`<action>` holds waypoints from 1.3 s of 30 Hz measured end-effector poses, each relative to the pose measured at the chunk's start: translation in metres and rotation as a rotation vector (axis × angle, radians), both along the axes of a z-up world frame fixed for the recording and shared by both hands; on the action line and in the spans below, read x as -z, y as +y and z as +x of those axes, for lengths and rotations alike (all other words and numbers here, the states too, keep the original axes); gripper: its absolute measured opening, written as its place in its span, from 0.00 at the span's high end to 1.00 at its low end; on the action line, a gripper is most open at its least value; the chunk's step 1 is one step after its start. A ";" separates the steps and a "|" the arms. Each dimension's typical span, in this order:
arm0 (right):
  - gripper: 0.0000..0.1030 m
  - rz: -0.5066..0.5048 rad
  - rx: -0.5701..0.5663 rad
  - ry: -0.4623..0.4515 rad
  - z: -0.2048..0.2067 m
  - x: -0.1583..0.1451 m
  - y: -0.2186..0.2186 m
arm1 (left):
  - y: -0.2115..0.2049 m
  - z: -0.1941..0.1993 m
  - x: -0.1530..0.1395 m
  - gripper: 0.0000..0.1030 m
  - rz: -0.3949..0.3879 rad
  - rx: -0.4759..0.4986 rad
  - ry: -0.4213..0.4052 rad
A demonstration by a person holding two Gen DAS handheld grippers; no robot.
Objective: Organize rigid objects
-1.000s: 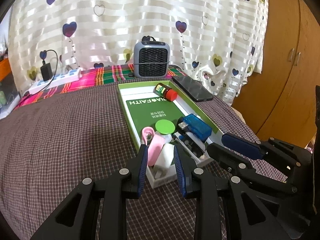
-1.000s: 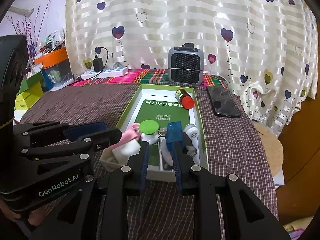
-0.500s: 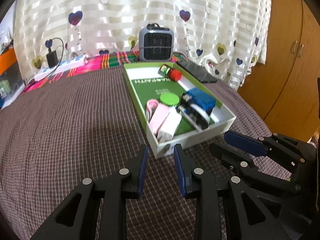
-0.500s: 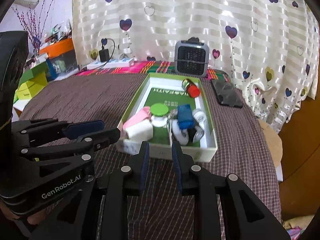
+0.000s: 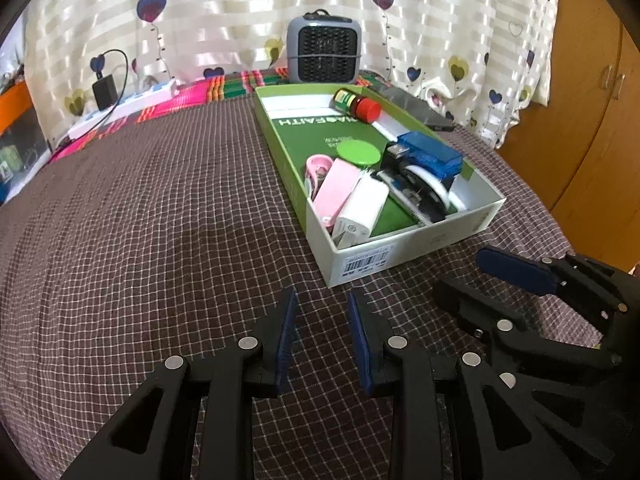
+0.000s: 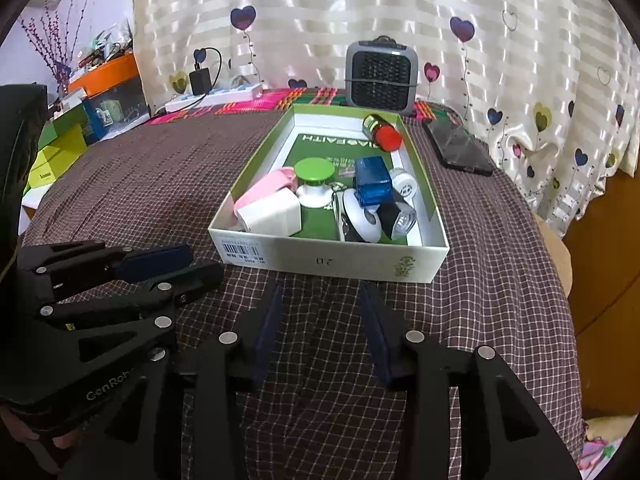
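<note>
**Both hand-held grippers hang empty before the filled box**

From the left wrist view, the left hand-held gripper (image 5: 320, 320) hovers over the checked cloth (image 5: 140, 240), its blue pads apart with only cloth showing between them. Just beyond its tips sits the green-and-white box (image 5: 420, 240), standing toward the right side of the surface, its near corner pointing at the gripper. Inside, at the near end, a pink case (image 5: 336, 190) leans on a white charger (image 5: 362, 210), with a green-lidded jar (image 5: 358, 153), a blue block (image 5: 430, 154) and a white-rimmed roll (image 5: 428, 188) beside them. A red-capped bottle (image 5: 358, 105) lies at the far end. The right hand-held gripper (image 5: 476, 276) enters at the lower right, released.

From the right wrist view, the right hand-held gripper (image 6: 320, 312) has just been opening; its pads stand wide apart with nothing between them, short of the box's (image 6: 332, 258) near wall. The left hand-held gripper (image 6: 200, 260) lies low at the left, near the box's left corner, empty. Past the box, at the far edge of the surface, stands a small grey heater (image 6: 382, 74); a dark phone (image 6: 456, 146) lies by the right edge, and a white power strip (image 6: 216, 96) at the far left.
</note>
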State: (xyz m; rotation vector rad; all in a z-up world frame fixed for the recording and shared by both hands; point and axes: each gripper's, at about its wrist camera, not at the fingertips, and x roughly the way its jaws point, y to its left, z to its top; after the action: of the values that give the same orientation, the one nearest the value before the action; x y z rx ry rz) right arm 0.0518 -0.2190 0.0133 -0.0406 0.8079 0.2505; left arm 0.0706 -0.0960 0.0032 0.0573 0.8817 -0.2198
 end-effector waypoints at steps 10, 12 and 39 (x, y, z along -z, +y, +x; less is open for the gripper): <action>0.59 -0.016 0.017 0.035 0.008 0.004 -0.001 | -0.005 0.002 0.004 0.72 0.046 0.005 -0.018; 0.59 -0.018 0.022 0.040 0.009 0.006 -0.001 | -0.006 0.002 0.004 0.72 0.055 0.005 -0.020; 0.59 -0.041 0.023 0.082 0.014 0.013 0.002 | -0.003 0.002 0.004 0.71 0.030 0.002 -0.014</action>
State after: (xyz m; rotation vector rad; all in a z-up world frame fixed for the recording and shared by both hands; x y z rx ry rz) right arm 0.0660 -0.2171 0.0001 -0.0593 0.8946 0.2148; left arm 0.0728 -0.0986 -0.0009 0.0873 0.8714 -0.2084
